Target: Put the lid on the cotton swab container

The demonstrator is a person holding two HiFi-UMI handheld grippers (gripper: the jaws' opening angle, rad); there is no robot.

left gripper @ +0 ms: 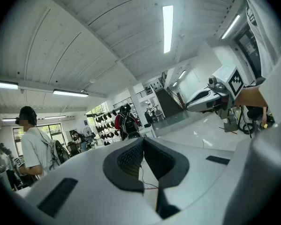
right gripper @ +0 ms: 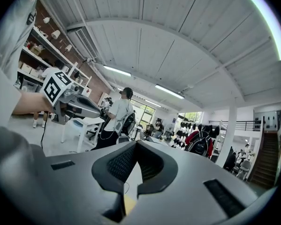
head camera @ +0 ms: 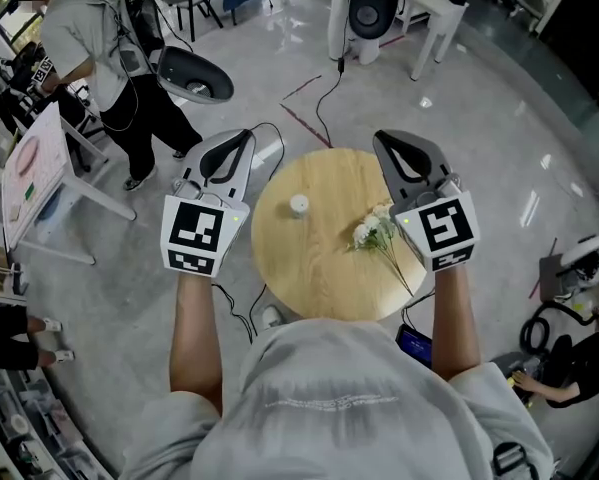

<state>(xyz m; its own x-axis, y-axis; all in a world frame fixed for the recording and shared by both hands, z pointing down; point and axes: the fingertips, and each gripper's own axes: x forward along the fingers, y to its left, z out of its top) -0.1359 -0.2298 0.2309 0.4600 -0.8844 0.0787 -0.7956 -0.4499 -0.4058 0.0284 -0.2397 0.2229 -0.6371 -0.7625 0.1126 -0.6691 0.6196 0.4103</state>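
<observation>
My left claw point(head camera: 237, 140) and right claw point(head camera: 389, 143) are both pressed together, empty, held level over opposite edges of the table point(head camera: 309, 268). The white container point(head camera: 298, 205) stands between them, lower, nearer the left claw, on its right. Whether it's capped I can't tell.

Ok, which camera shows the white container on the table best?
The head view: the white container stands in plain sight on the round table. Both gripper views look across the room and show nothing of it.
</observation>
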